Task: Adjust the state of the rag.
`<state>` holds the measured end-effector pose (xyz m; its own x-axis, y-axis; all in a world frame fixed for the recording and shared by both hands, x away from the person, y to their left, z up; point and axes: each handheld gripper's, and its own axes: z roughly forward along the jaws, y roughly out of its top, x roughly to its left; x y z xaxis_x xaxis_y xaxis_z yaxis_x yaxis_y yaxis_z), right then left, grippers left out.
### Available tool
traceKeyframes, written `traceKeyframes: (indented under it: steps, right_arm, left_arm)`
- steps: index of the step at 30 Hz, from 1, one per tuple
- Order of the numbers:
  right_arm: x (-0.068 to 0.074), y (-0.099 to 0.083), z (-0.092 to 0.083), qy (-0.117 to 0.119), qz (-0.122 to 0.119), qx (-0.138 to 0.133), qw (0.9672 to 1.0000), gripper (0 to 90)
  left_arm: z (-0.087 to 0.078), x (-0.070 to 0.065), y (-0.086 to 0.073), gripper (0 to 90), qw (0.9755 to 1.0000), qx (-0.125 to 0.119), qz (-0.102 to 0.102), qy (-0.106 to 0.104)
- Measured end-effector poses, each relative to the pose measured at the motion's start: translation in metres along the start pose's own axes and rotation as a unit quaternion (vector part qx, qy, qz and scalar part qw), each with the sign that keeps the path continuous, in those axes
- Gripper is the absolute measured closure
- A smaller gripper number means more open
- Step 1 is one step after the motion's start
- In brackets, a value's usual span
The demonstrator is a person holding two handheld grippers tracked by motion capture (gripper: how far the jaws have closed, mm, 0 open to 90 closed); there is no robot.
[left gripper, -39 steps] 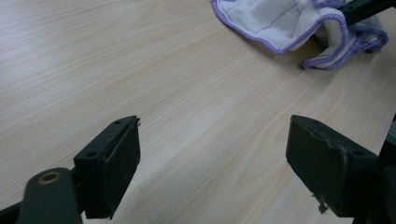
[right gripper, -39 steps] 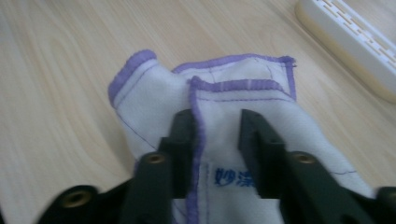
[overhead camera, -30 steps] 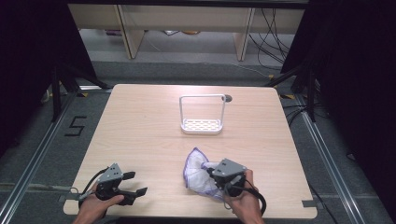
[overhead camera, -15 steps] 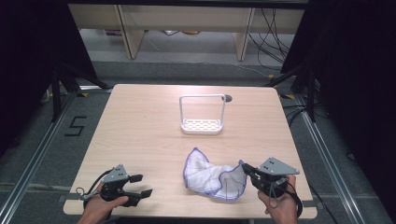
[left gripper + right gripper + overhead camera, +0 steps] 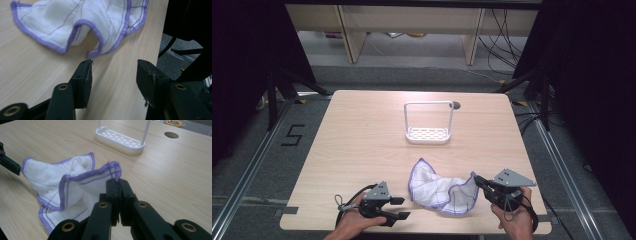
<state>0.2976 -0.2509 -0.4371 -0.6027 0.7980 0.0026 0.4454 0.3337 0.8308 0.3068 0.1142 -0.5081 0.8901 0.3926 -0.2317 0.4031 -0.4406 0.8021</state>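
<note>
Right gripper [image 5: 117,185]: jaws clamped on the purple-hemmed edge of the white cloth [image 5: 438,187], lifting that corner; rest of it crumpled on the wooden table [image 5: 362,140] near the front edge. Left gripper [image 5: 113,72]: jaws apart, just been closing, nothing between, cloth just ahead. Farther back, a white sponge rack [image 5: 428,132].

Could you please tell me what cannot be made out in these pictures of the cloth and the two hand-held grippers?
- High view: whether the right hand-held gripper pinches one layer of the cloth or more; too small.
- Right gripper view: the cloth's hem between the closed jaws is hidden by them.
- Left gripper view: the cloth's far side is cut off by the top edge.
- High view: the gap between the left hand-held gripper and the cloth; too small to judge.
</note>
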Motion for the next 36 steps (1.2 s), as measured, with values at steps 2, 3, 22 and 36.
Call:
traceKeyframes:
  steps: [2,3,22,36]
  right_arm:
    - [0.0,0.0,0.001,0.0,-0.003,-0.001,1.0,88.4]
    - [0.003,0.0,0.0,0.002,0.012,0.004,0.9999,88.4]
    - [0.002,0.008,-0.007,0.006,-0.014,-0.019,0.9997,89.0]
    - [0.039,0.045,-0.037,0.076,-0.043,-0.093,0.9918,89.1]
  left_arm:
    - [0.008,0.001,0.003,49.1,1.0,-0.002,0.003,0.005]
    - [0.01,0.002,0.005,50.5,1.0,0.0,0.003,0.007]
    - [-0.03,0.003,0.036,87.0,0.9976,-0.046,0.048,0.021]
    - [-0.155,-0.015,0.061,86.8,0.9895,-0.144,0.009,-0.005]
